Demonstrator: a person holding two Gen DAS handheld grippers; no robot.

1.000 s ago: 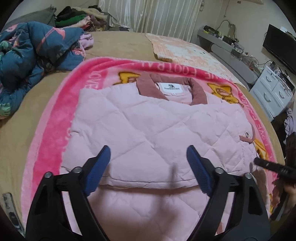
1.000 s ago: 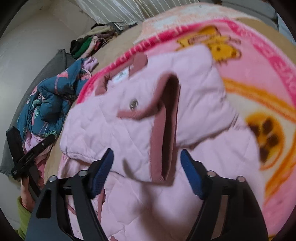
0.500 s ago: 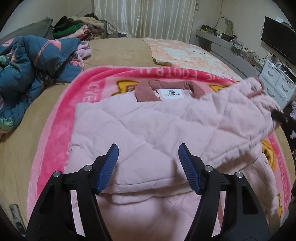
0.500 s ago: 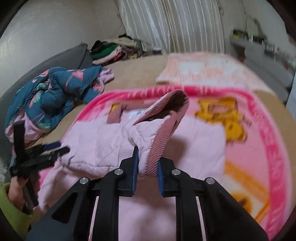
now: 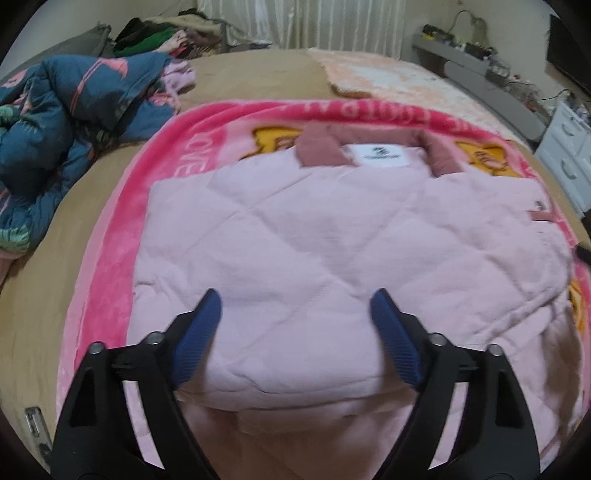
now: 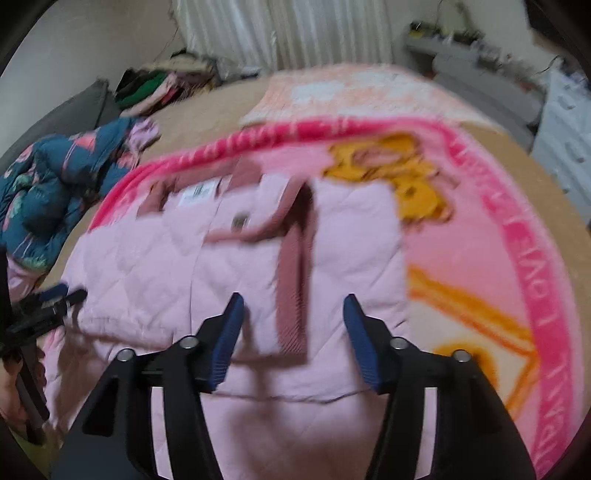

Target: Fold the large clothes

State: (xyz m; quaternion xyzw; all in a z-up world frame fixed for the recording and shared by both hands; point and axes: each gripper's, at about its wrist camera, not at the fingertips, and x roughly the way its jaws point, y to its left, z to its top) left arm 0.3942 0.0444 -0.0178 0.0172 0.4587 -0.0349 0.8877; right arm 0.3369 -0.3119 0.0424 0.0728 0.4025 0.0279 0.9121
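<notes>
Jacket (image 6: 229, 266) sleeve released, now flat; right tongs (image 6: 293, 341) opening, empty.

Soft, even indoor light is falling from overhead, casting faint shadows near the pink jacket (image 5: 332, 258). Motion blur is smearing the right wrist view, especially the far curtain (image 6: 295, 33). Fisheye distortion is bending the bed (image 5: 92, 206) edges, and dark vignetting is crowding every corner.

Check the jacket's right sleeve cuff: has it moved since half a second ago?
Yes. The sleeve cuff dropped out of the right gripper, whose jaws are opening, and now lies flat across the pink jacket, below the collar label, no longer lifted.
</notes>
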